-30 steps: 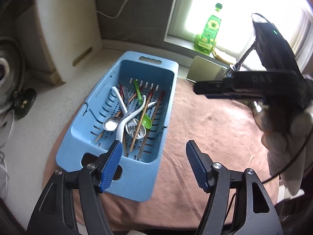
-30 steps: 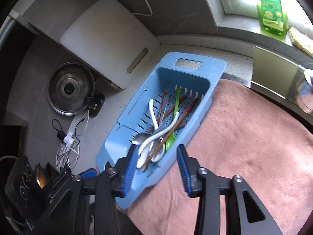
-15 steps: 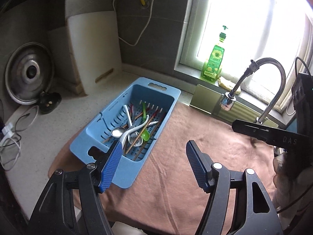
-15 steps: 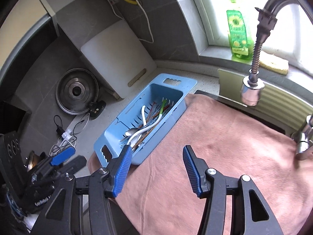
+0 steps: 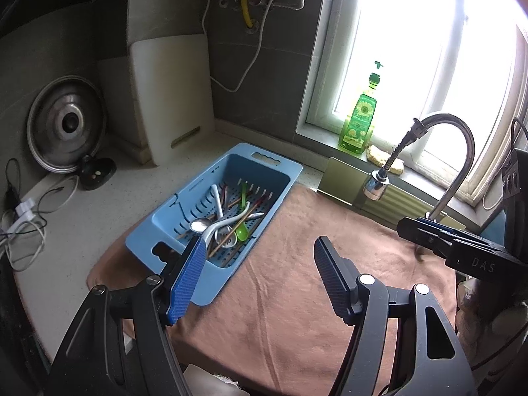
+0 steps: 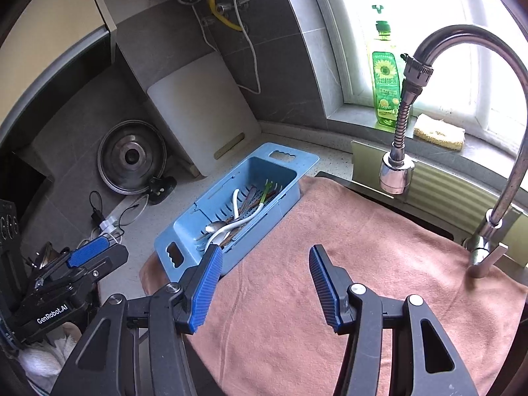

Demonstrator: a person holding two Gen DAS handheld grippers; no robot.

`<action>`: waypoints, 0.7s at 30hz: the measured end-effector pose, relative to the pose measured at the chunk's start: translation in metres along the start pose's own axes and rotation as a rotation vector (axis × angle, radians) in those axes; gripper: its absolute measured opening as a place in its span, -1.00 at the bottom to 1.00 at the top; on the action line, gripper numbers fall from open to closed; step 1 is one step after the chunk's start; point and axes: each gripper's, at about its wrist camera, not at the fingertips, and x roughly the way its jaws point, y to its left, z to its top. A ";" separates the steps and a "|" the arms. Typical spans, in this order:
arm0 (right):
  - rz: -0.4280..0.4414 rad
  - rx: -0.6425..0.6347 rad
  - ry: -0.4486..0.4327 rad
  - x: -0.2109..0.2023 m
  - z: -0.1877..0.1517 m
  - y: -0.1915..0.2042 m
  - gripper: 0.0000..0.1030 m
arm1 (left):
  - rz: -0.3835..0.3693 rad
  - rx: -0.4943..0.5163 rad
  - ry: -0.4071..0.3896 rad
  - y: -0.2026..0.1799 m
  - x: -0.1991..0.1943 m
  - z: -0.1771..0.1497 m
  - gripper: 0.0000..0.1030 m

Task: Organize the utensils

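Note:
A blue slotted basket [image 5: 278,162] [image 6: 292,161] sits on the counter, its near end resting on a brown towel [image 5: 297,313]. Inside lie a white spoon [image 5: 231,221], a green spoon [image 5: 243,232], a metal spoon [image 5: 200,225] and several chopsticks [image 5: 227,242], all tangled together. My left gripper [image 5: 259,243] hangs open above and short of the basket's near right corner, nothing between its blue pads. My right gripper [image 6: 266,250] is also open and empty over the towel [image 6: 330,264], just right of the basket. Each gripper shows at the edge of the other's view.
A curved faucet [image 6: 462,43] with a hose head [image 6: 396,171] rises on the right. A green soap bottle [image 5: 359,122] and a sponge [image 5: 384,157] sit on the window sill. A white cutting board [image 5: 171,99], a pot lid [image 5: 66,125] and cables [image 5: 26,221] stand at the left.
Both grippers have pulled back and up from the basket, which now looks smaller and farther; the faucet and window have come into view. The right jaws stand slightly wider.

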 end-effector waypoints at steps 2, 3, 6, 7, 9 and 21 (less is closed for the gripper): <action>0.007 -0.002 -0.005 -0.001 0.000 -0.001 0.01 | 0.019 0.001 -0.008 -0.002 -0.003 -0.001 0.34; 0.013 -0.002 -0.008 -0.003 0.000 -0.001 0.01 | 0.023 0.001 -0.012 -0.003 -0.005 -0.001 0.35; 0.013 -0.013 -0.006 -0.003 0.000 -0.001 0.01 | 0.029 -0.006 -0.019 -0.004 -0.008 -0.003 0.41; 0.010 -0.017 -0.006 -0.003 0.000 0.000 0.01 | 0.034 -0.008 -0.021 -0.003 -0.009 -0.003 0.41; 0.016 -0.015 -0.001 -0.002 0.001 0.000 0.01 | 0.040 -0.016 -0.020 -0.003 -0.009 -0.003 0.41; 0.011 -0.003 -0.015 -0.003 0.004 -0.008 0.01 | 0.038 -0.013 -0.015 -0.004 -0.006 -0.001 0.41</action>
